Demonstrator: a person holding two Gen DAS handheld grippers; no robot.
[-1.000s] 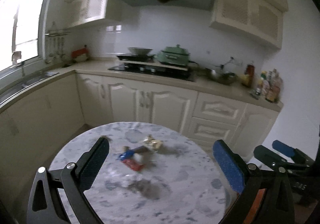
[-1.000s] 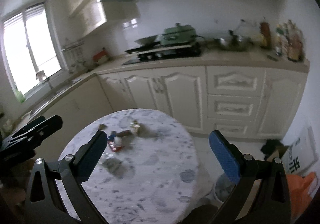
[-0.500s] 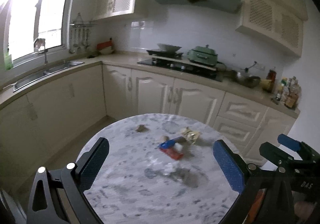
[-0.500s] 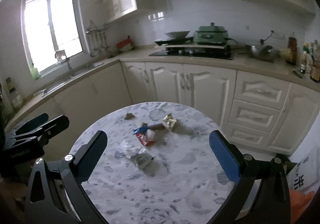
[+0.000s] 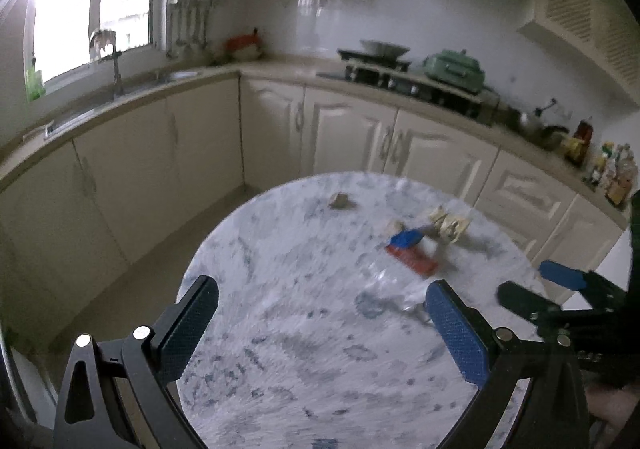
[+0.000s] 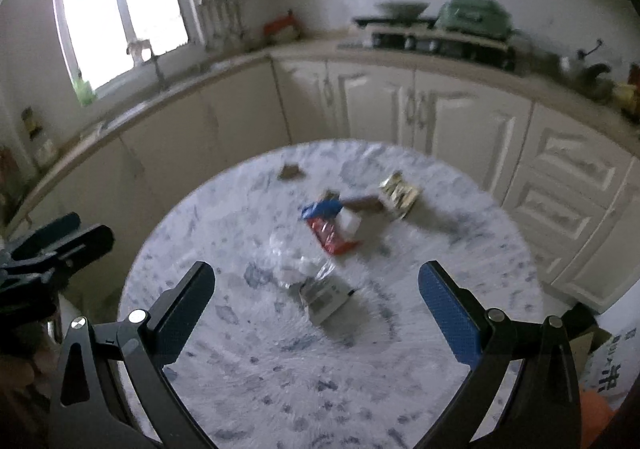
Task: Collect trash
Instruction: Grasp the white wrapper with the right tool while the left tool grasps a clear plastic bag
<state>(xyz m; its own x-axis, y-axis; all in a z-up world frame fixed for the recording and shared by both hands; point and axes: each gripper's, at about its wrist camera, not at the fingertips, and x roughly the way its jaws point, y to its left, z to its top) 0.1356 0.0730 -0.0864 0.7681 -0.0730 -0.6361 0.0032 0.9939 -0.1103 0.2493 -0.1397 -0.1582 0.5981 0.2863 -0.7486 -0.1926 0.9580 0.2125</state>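
Note:
A round marble table (image 6: 280,369) (image 5: 300,349) holds scattered trash: a red wrapper (image 6: 330,235) (image 5: 412,259), a blue wrapper (image 6: 322,209) (image 5: 406,237), a gold foil packet (image 6: 398,193) (image 5: 450,225), a clear plastic wrapper with a label (image 6: 316,281) (image 5: 396,301), and a small brown scrap (image 6: 290,170) (image 5: 340,202). My left gripper (image 5: 320,329) is open and empty above the table's near left. My right gripper (image 6: 316,313) is open and empty, just short of the clear wrapper.
Cream kitchen cabinets (image 6: 440,117) and a worktop with a stove and a green pot (image 5: 454,69) curve behind the table. A sink (image 5: 120,89) lies under the window at left. A printed bag (image 6: 612,369) lies on the floor at right.
Both grippers have moved forward and lower towards the table, so the trash looks larger. Both stay open and empty. The trash has not moved.

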